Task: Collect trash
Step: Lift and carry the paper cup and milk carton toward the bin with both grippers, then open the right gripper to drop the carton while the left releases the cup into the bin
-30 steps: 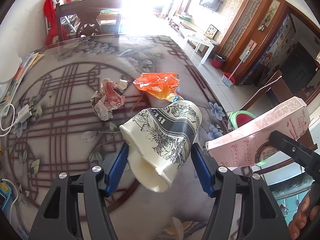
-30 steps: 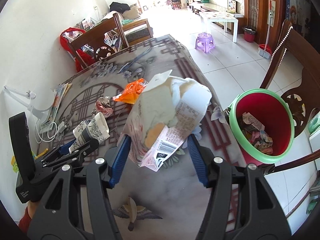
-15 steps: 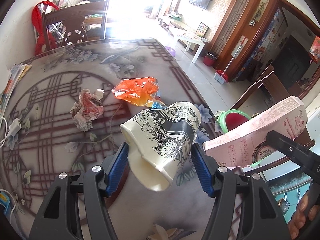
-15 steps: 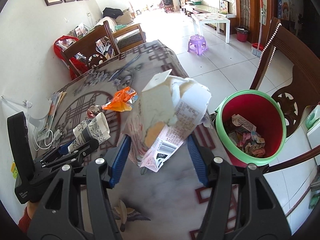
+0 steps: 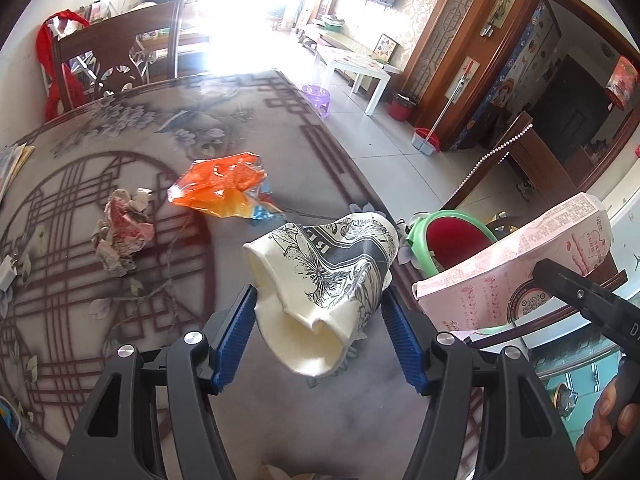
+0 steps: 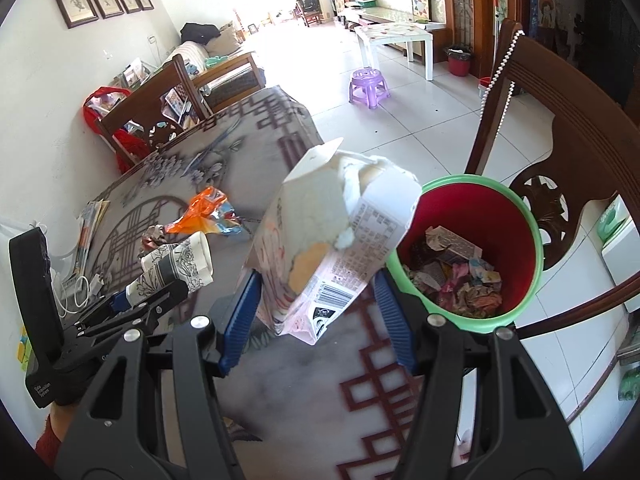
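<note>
A wrapper (image 5: 222, 190) is lying on the table (image 5: 120, 360), with a paper ball (image 5: 122, 236) to its left. A bin (image 6: 480, 248) is standing past the table's right edge.

We see a crushed paper cup (image 5: 320, 276), matt with inked flowers, between ribbed blue rubbery pads (image 5: 236, 332). A pink carton (image 6: 320, 240) looks like torn, faintly shiny card. Near the table's (image 5: 120, 312) far edge lie a glossy orange plastic wrapper (image 5: 220, 192) and crumpled paper (image 5: 120, 236). The tabletop is smooth and reflective. The bin (image 6: 536, 240) is shiny plastic.
</note>
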### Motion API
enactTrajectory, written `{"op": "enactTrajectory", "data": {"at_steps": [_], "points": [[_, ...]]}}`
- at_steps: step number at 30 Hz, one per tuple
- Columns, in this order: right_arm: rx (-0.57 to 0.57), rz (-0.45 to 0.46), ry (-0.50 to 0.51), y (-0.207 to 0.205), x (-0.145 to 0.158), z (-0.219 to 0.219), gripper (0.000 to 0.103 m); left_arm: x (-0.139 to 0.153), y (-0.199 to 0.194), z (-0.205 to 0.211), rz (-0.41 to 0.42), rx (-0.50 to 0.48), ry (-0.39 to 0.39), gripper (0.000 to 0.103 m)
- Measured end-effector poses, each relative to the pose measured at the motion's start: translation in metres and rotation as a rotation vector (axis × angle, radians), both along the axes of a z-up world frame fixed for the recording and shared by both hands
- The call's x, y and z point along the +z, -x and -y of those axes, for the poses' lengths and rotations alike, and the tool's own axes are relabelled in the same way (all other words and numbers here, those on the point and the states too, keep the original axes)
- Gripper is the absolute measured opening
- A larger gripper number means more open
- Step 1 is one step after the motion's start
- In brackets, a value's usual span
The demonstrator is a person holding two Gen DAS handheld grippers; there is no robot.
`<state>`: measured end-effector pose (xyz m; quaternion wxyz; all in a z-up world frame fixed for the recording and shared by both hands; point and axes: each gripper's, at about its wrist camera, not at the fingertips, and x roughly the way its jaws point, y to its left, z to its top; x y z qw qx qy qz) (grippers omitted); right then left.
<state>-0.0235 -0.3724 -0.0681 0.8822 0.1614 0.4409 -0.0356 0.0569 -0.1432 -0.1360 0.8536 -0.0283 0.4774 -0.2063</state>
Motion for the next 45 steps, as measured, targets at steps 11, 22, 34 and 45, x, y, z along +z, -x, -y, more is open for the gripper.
{"op": "enactTrajectory", "data": {"at_steps": [11,22,34,45], "points": [[-0.064,0.000,0.013,0.007,0.002,0.042,0.057,0.001,-0.006,0.046,-0.007,-0.062,-0.001,0.041],[-0.174,0.009,0.036,0.020,0.003,0.102,0.057,-0.006,-0.017,0.098,-0.010,-0.160,-0.024,0.076],[-0.203,-0.007,0.017,0.025,-0.004,0.129,0.057,-0.081,-0.040,0.113,-0.159,-0.087,-0.155,0.049],[-0.256,-0.041,0.086,0.004,-0.024,0.166,0.069,-0.039,-0.026,0.178,-0.075,-0.252,-0.022,0.048]]}}
